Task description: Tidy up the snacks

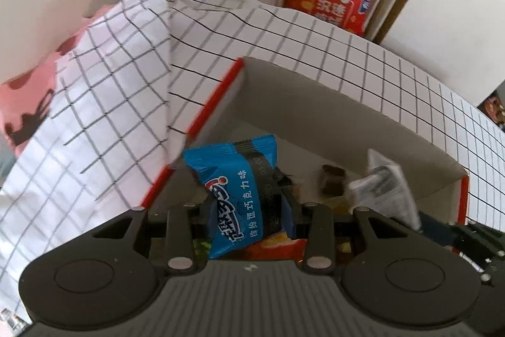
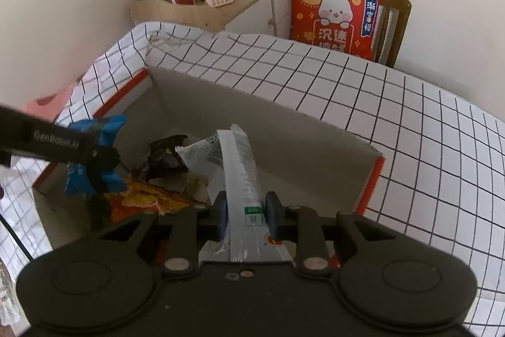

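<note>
Left wrist view shows the left gripper closed on a blue snack packet, held over the open box whose floor lies below and ahead of it, the packet's long axis running along the fingers. Right wrist view shows the right gripper clamped on a silver-white wrapper, long axis also pointing away along the fingers and down into the same box, where an orange-yellow packet and what may be a dark wrapper already lie. Both hang just above the pile, left nearer the red-edged side wall, so a release should drop each packet inside.
</note>
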Available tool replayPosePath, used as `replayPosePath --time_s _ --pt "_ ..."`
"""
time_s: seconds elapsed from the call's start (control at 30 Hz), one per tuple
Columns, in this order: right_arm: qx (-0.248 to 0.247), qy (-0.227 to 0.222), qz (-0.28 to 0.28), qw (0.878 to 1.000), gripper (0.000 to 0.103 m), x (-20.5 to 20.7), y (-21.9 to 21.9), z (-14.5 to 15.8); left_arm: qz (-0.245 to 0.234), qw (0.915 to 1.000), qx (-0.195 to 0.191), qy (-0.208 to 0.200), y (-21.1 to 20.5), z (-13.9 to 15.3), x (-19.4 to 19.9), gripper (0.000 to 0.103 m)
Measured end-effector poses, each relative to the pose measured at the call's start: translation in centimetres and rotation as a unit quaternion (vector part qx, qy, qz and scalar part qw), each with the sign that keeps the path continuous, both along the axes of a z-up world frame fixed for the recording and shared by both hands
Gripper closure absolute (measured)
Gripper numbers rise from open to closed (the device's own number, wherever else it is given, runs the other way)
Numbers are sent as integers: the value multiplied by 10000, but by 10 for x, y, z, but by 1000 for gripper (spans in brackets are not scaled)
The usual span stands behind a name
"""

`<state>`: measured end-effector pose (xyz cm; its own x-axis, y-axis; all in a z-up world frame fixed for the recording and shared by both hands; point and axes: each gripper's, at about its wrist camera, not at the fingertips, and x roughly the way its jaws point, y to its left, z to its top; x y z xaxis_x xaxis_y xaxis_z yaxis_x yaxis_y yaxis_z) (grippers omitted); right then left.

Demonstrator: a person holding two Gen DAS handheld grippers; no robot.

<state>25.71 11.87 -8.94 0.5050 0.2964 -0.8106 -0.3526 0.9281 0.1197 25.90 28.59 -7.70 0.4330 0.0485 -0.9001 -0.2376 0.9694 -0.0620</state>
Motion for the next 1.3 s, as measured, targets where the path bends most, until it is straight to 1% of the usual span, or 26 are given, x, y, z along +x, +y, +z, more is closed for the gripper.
replayPosePath --time_s 0.13,0.2,0.27,0.4,0.47,0.53,0.63,0.73,0.83,0.93,1.0,1.03,1.1,1.23,1.3 --pt "-92 68 87 9999 80 1 6 -8 -137 9997 75 182 -9 -11 7 65" --pt "-141 83 149 9998 80 1 11 -11 -156 9996 17 234 -9 -15 10 64" --pt "-257 111 181 9994 80 1 16 -14 -128 9996 -8 266 -9 -18 13 64" --pt "-291 185 186 9992 79 1 18 -20 -90 9995 -14 297 -8 -20 17 63" --pt "-309 207 152 9992 77 2 17 -22 -48 9995 -30 316 -7 -21 17 60" --pt "-300 229 140 9992 75 3 16 -22 7 9995 -45 298 -5 -22 18 53" --pt "-262 220 133 9993 75 2 15 -21 52 9997 -75 241 -3 -20 14 48" --pt "-151 244 144 9995 68 -1 13 -17 79 9998 -125 164 -3 -16 7 47" --pt "-56 246 175 9995 62 -6 11 -10 67 9999 -68 74 -5 -12 -1 42" --pt "70 234 194 9995 56 -12 8 -3 48 10000 -19 23 -6 -7 -10 41" --pt "142 200 200 9995 48 -17 5 3 32 10000 -26 -42 -7 -3 -17 41" --pt "171 170 197 9995 46 -19 4 6 18 10000 -38 -90 -7 0 -21 41" --pt "231 104 196 9995 38 -24 0 13 -16 9998 -35 -184 -9 6 -29 41" --pt "405 26 159 9991 34 -32 -9 25 -30 9992 8 -394 -12 19 -45 41" --pt "483 -54 142 9987 28 -36 -14 33 -21 9987 21 -503 -14 26 -54 41"
